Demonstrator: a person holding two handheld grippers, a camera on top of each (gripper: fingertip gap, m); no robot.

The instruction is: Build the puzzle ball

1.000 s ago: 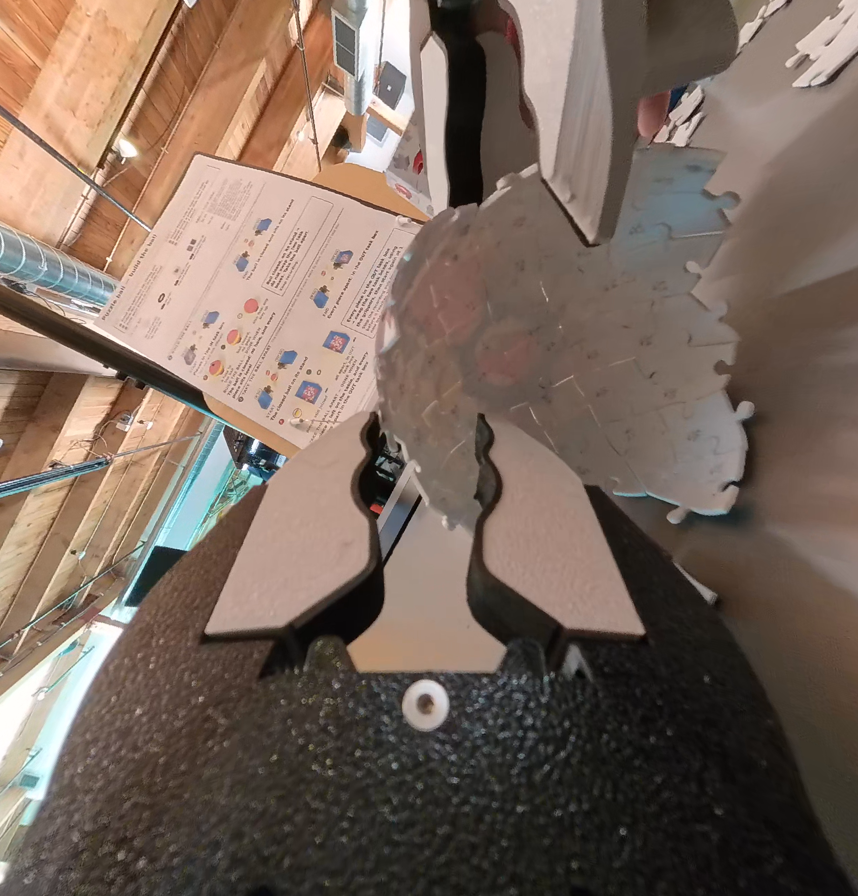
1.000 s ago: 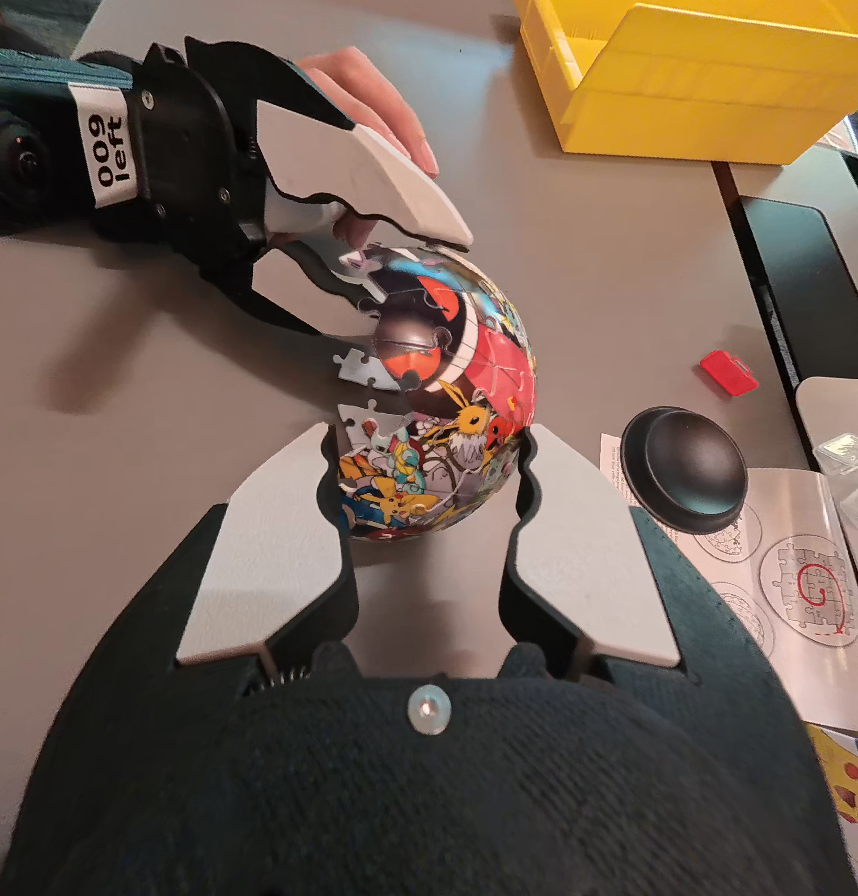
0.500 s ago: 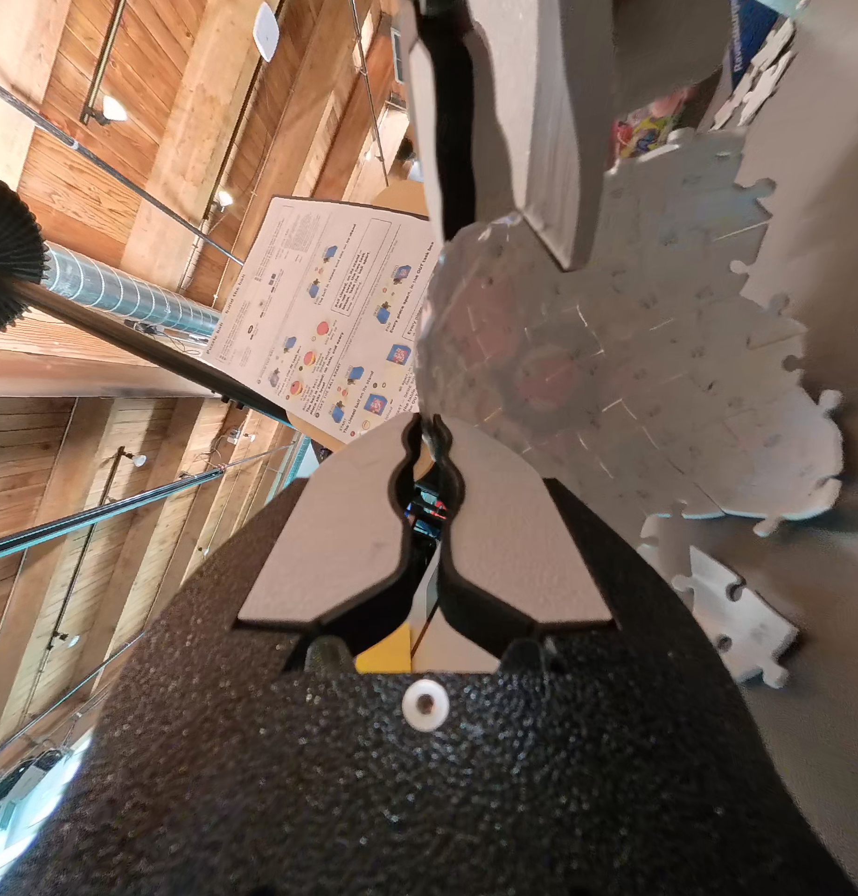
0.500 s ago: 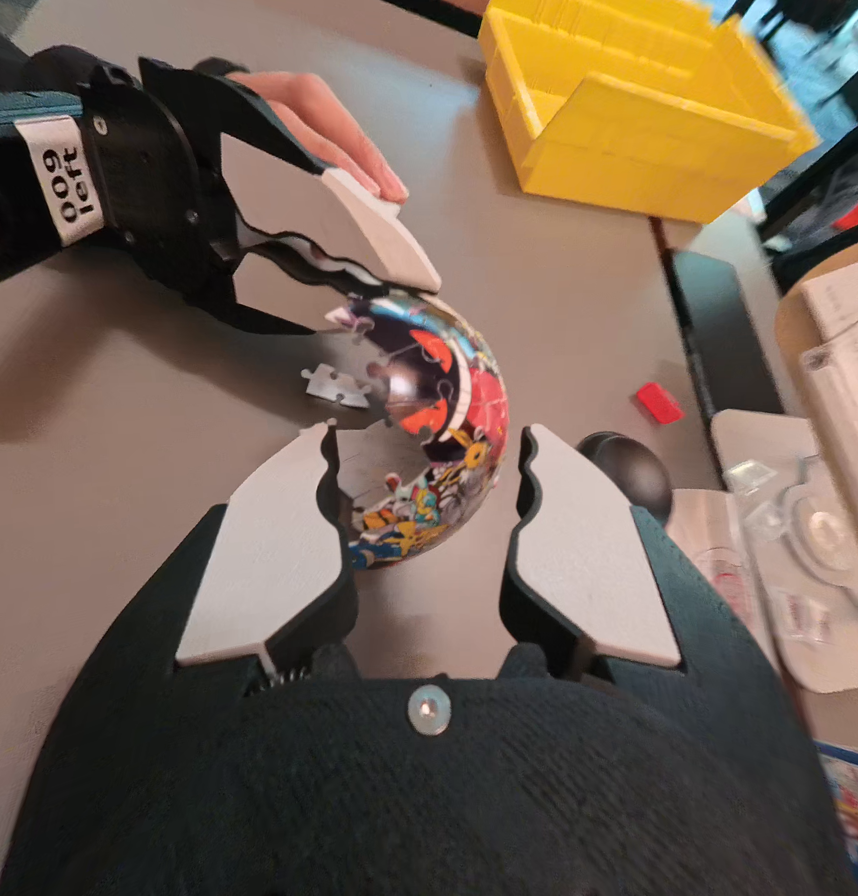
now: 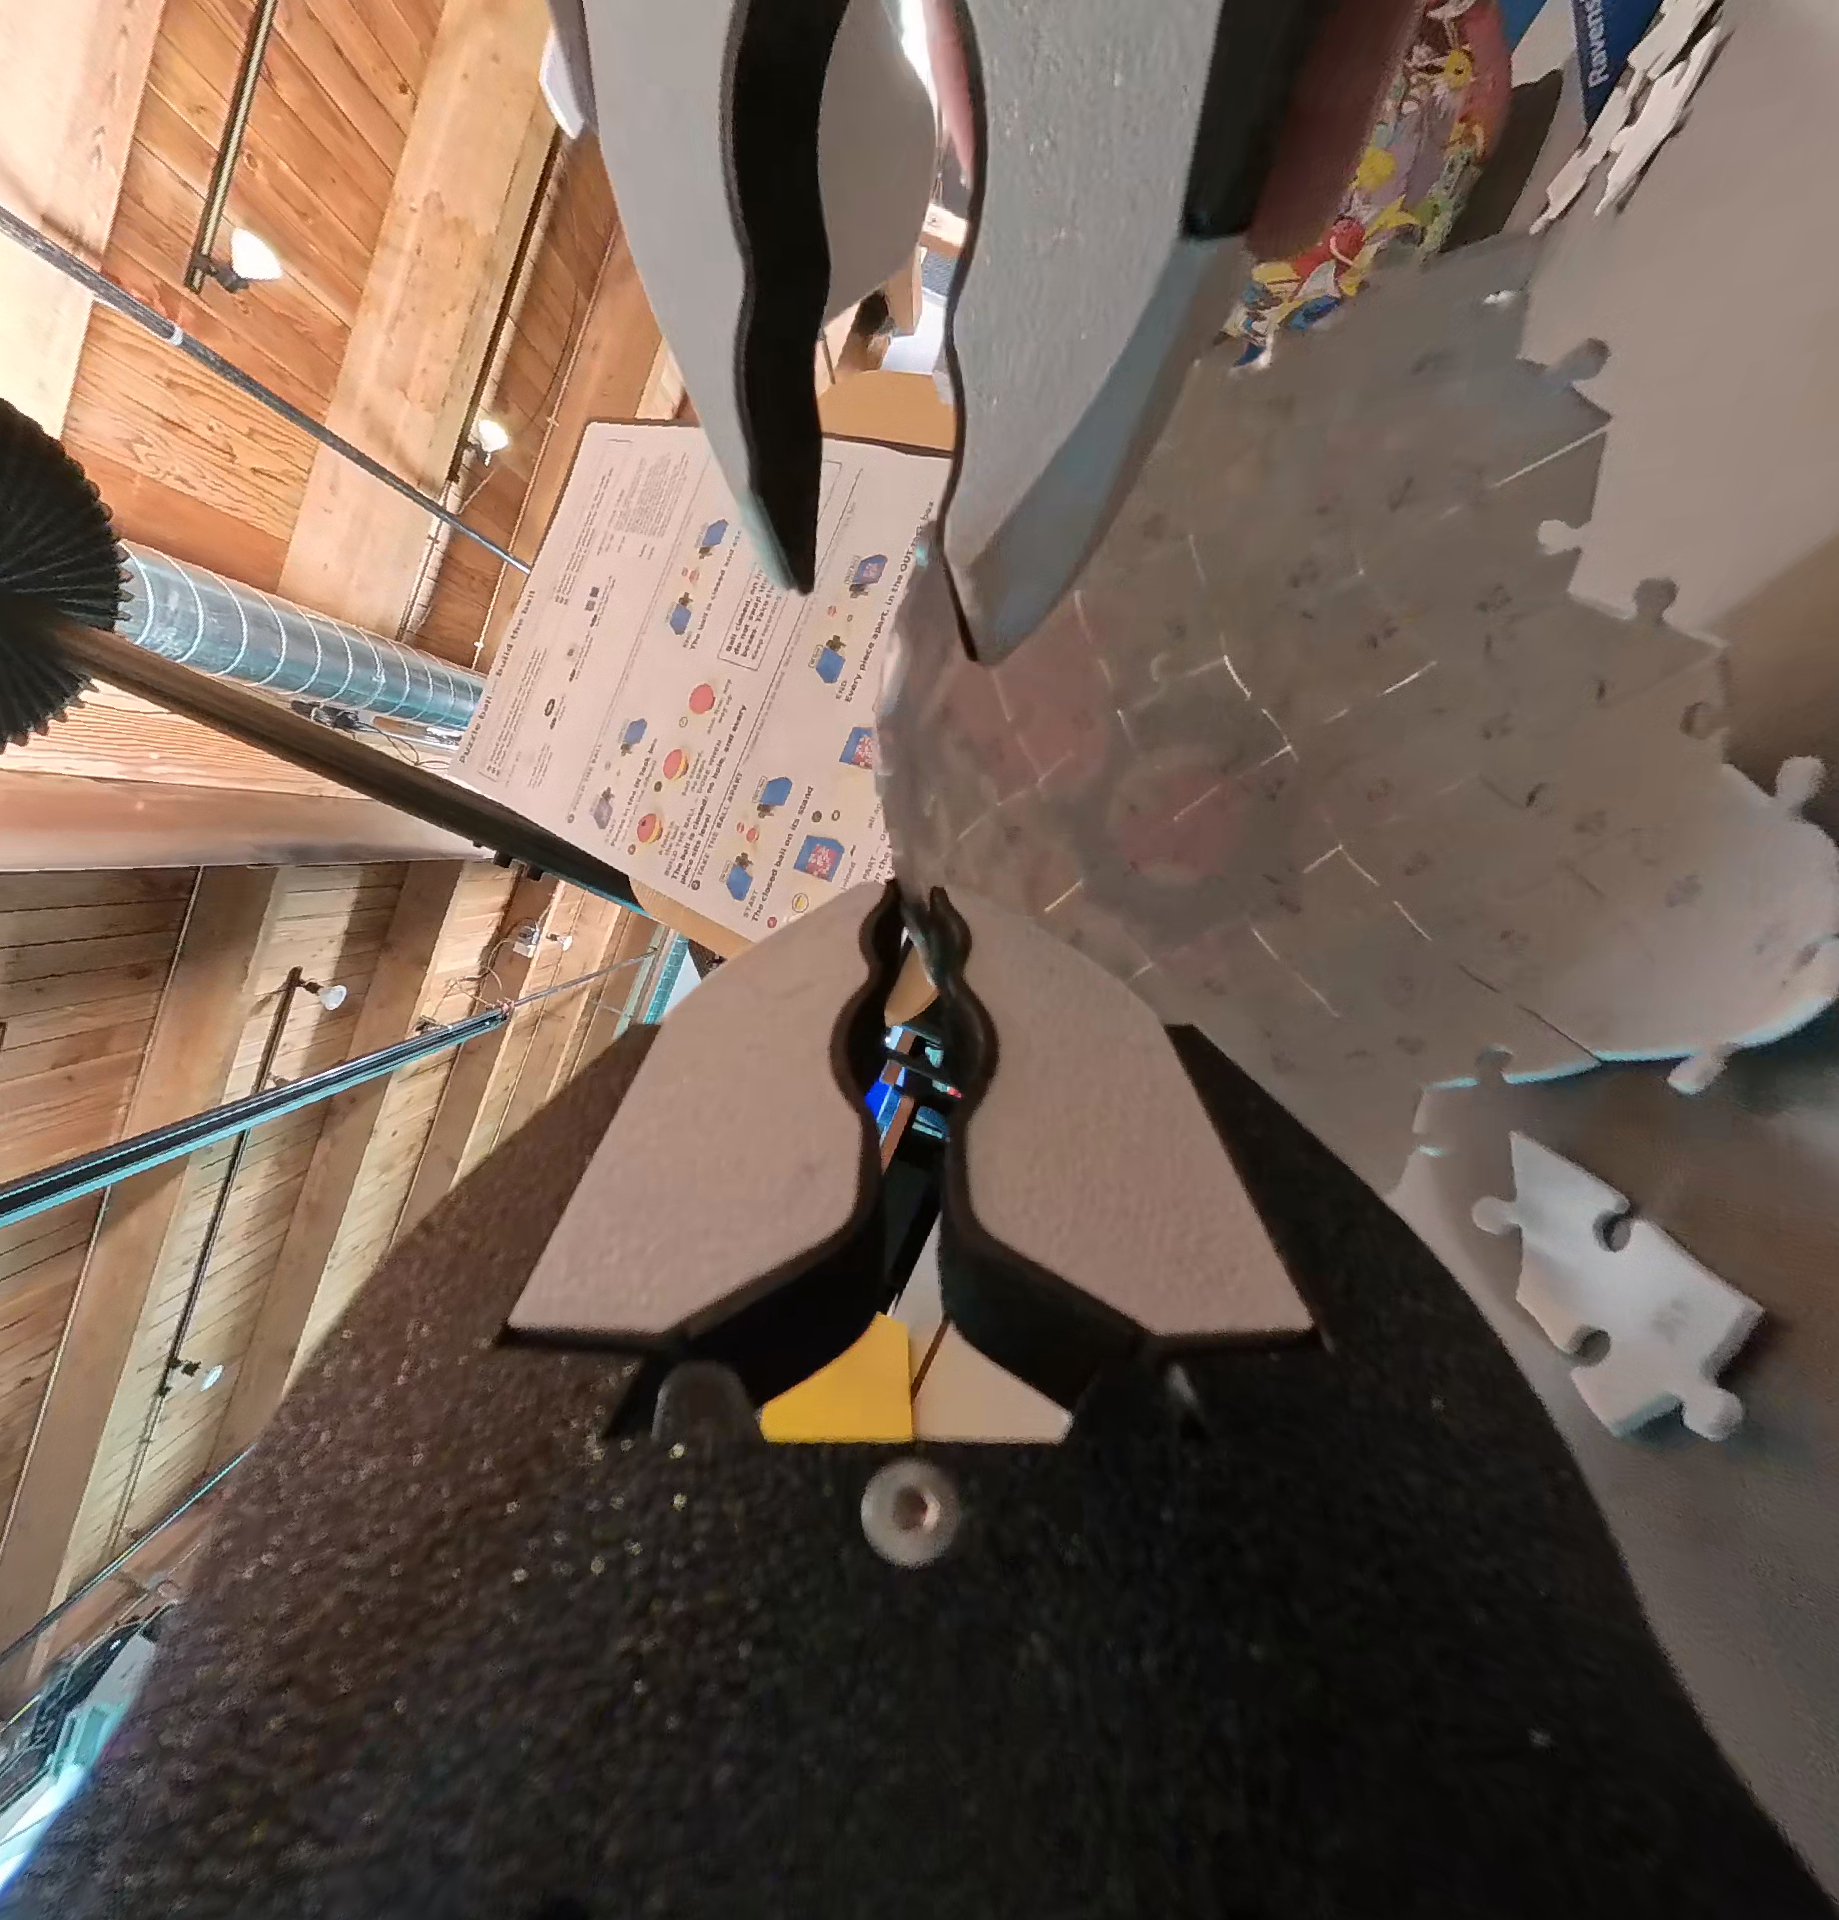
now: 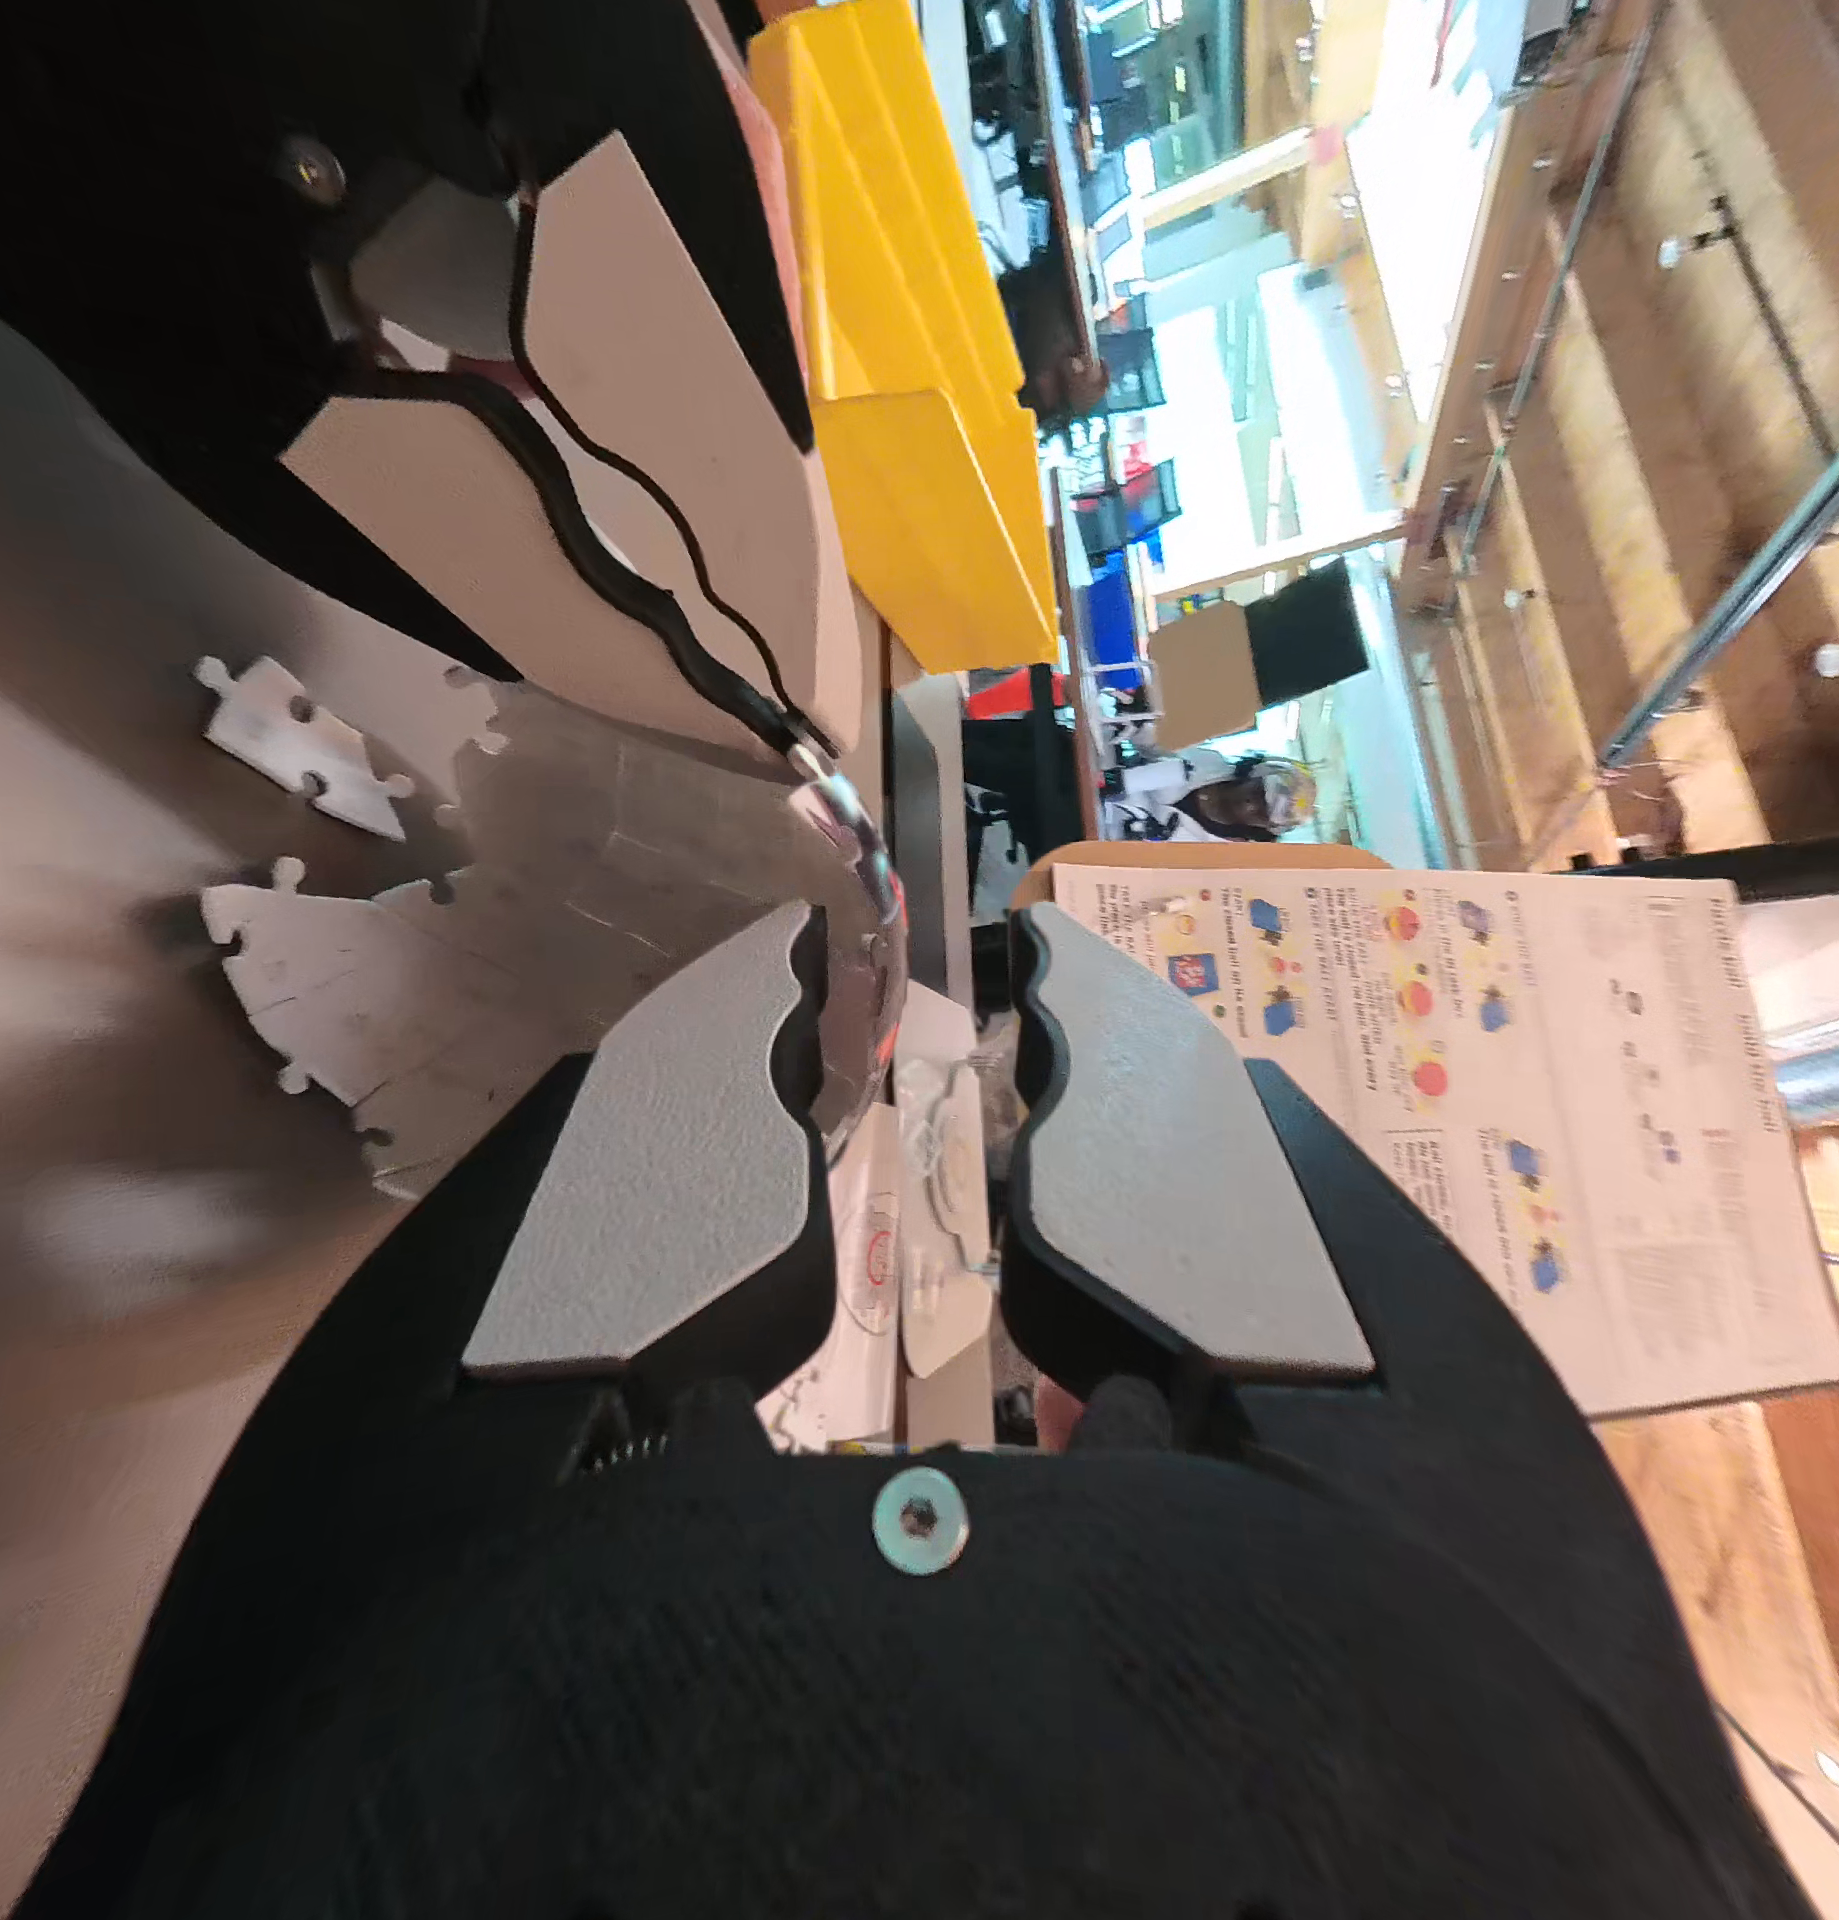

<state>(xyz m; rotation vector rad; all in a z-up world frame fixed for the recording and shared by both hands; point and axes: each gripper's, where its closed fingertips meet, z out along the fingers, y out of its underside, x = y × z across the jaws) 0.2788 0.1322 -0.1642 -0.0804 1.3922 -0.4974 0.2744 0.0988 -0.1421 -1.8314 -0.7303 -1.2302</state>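
- The left gripper has its fingers pressed together on the thin rim of the partly built puzzle ball, pinching the shell's edge at the very tips
- The right gripper stands with its fingers apart, astride the shell's rim: the left finger lies over the grey inside of the shell, and whether it touches cannot be told
- The ball is an open curved shell with its grey inside showing and jagged tabs along its far edge; it is held between the two grippers, close over the grey table
- One loose puzzle piece lies on the table just beside the shell's open edge
- A yellow bin stands farther off on the table
- A printed instruction sheet stands beyond the ball
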